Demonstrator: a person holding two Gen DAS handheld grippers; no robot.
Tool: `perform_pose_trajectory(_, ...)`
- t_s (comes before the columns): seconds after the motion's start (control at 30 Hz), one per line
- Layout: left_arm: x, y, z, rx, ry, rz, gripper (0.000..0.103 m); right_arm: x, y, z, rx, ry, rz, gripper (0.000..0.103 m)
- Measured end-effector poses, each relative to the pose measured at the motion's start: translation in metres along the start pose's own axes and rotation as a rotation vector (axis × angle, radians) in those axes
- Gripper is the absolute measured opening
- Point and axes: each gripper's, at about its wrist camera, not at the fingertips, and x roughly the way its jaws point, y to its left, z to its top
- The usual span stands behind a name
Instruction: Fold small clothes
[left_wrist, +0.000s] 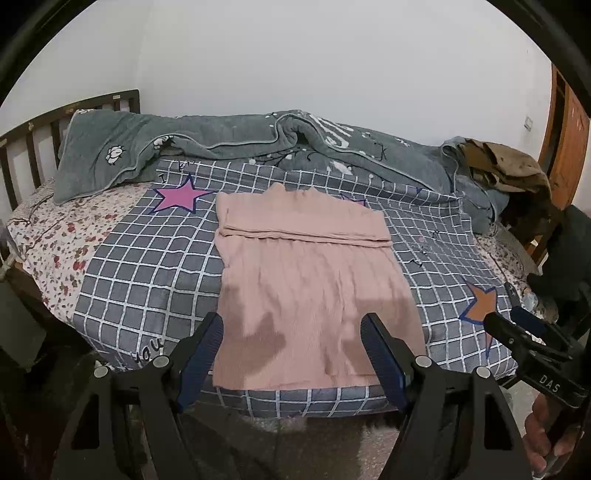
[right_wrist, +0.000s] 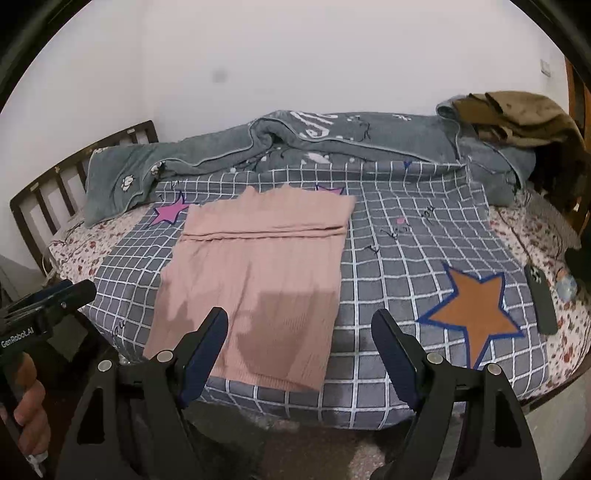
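A pink knit garment (left_wrist: 310, 280) lies flat on a grey checked blanket (left_wrist: 155, 273), its far part folded over into a band across the middle. It also shows in the right wrist view (right_wrist: 258, 273). My left gripper (left_wrist: 293, 321) is open and empty, just above the garment's near edge. My right gripper (right_wrist: 299, 319) is open and empty, over the garment's near right corner. Each gripper shows from the side in the other view, the right gripper (left_wrist: 517, 325) and the left gripper (right_wrist: 70, 295), both near the bed's front edge.
A grey-green quilt (left_wrist: 229, 144) is bunched along the back of the bed. Brown clothes (right_wrist: 517, 114) are piled at the back right. A dark phone (right_wrist: 540, 299) lies on the floral sheet (right_wrist: 569, 332) at right. A wooden headboard (left_wrist: 22, 147) stands at left.
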Motion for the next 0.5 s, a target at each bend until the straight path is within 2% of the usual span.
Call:
perform_pose_trajectory(0.3,0.014,0.013,-0.007,-0.009,0.011,0.026,0.085,0.014,-0.001,-0.008,-0.002,0.015,0.017,0.079)
perform_pose_trajectory(0.5,0.044,0.047,-0.019,-0.042,0.055,0.054,0.086,0.038,-0.005,-0.02,0.011,0.034,0.026,0.079)
